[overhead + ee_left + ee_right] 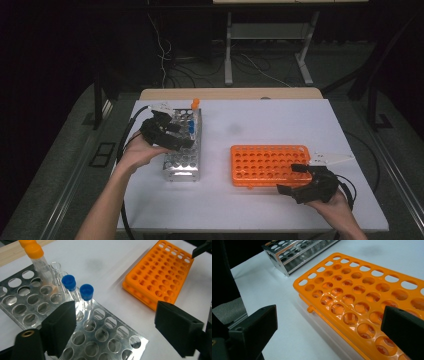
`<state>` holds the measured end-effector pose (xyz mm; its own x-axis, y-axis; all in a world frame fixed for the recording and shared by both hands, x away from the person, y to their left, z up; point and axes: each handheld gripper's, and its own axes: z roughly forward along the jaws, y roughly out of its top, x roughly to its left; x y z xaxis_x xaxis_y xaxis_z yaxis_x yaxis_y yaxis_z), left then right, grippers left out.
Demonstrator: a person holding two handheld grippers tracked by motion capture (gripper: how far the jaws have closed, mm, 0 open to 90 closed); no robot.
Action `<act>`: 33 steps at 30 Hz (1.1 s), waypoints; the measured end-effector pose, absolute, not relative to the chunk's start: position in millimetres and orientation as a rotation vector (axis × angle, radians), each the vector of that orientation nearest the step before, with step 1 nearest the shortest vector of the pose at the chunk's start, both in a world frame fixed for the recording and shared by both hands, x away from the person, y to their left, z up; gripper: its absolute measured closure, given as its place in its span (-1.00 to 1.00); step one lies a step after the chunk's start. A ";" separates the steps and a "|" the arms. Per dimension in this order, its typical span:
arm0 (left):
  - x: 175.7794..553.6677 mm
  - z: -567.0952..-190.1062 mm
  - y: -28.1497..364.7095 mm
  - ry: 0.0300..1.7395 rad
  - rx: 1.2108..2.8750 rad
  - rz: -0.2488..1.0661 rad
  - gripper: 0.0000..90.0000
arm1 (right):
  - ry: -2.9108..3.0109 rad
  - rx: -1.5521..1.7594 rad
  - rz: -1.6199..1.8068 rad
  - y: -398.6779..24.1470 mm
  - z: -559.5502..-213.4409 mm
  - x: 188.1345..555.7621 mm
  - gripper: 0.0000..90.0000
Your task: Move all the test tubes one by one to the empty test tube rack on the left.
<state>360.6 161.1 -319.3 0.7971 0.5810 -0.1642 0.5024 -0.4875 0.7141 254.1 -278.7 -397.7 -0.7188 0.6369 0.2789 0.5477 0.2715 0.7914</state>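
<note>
- Two racks on the white table (260,125): a shiny metal tube rack (184,150) at left of the high view, an empty orange plastic tube rack (270,165) at right.
- Left gripper (117,332): jaws wide apart, nothing between them, poised over the metal rack.
- Two blue-capped clear tubes (78,290) stand upright in the metal rack, just beyond the left jaw tip, toward upper left of the left gripper view; long axis vertical.
- Orange-capped tubes (35,255) stand farther back, upper left corner.
- Right gripper (329,327): jaws apart, empty, at the orange rack's near edge.
- Judgement: left hand is nearer the tubes; the next grasp should straddle a cap from above.
</note>
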 end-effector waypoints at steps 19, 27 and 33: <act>311.7 -347.7 173.8 0.824 2.018 0.204 -1.00 | 2.437 1.138 1.452 -276.5 -402.3 249.5 -0.99; 291.3 -363.7 178.0 0.819 1.955 0.211 -1.00 | 2.429 1.143 1.453 -278.5 -403.2 247.7 -0.99; 274.2 -379.3 179.7 0.813 1.919 0.225 -1.00 | 2.422 1.160 1.453 -281.2 -405.3 244.7 -0.99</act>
<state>274.2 179.7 -379.3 0.7570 0.6259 -0.1878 0.4402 -0.2761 0.8544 244.7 -281.2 -405.3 -0.7079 0.6437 0.2909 0.5596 0.2598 0.7870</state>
